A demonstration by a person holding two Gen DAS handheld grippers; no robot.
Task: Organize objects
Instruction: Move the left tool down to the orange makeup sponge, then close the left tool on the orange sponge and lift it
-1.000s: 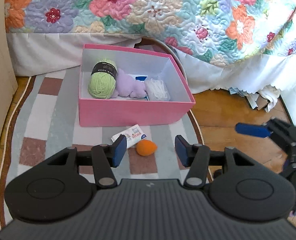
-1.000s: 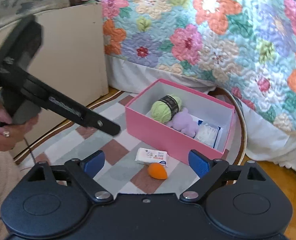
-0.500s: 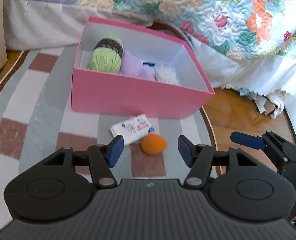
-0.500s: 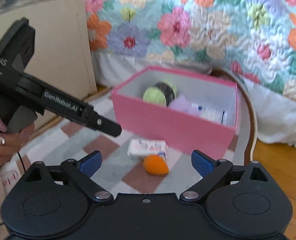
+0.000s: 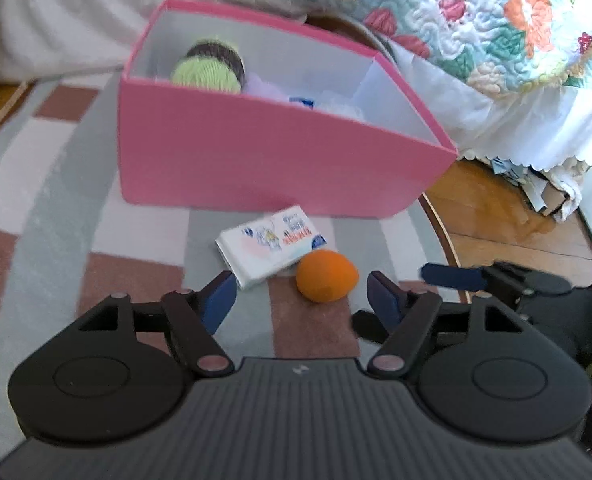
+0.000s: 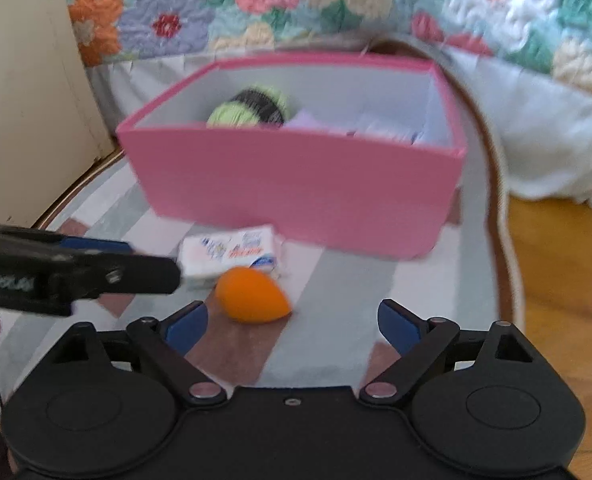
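**Orange sponge and tissue pack on the rug, before the pink box**

Orange sponge, egg-shaped, lies on the checked rug in front of the pink box, just beside a white tissue pack; whether the two touch cannot be told. The left tool hangs low over the rug, its jaws opening, nothing pinched; the sponge sits just ahead of the gap between its blue pads. The right tool stands spread wide, its jaws closing slightly, nothing between them, the sponge just ahead.

Left wrist view: shows the right tool entering at right, and wooden floor beyond the rug's edge. Inside the box: green yarn, a pale purple item and white items, blurred.

Right wrist view: shows the left tool reaching in from the left, its tip at the tissue pack, and a beige panel left of the box. Both views show the flowered quilt behind.
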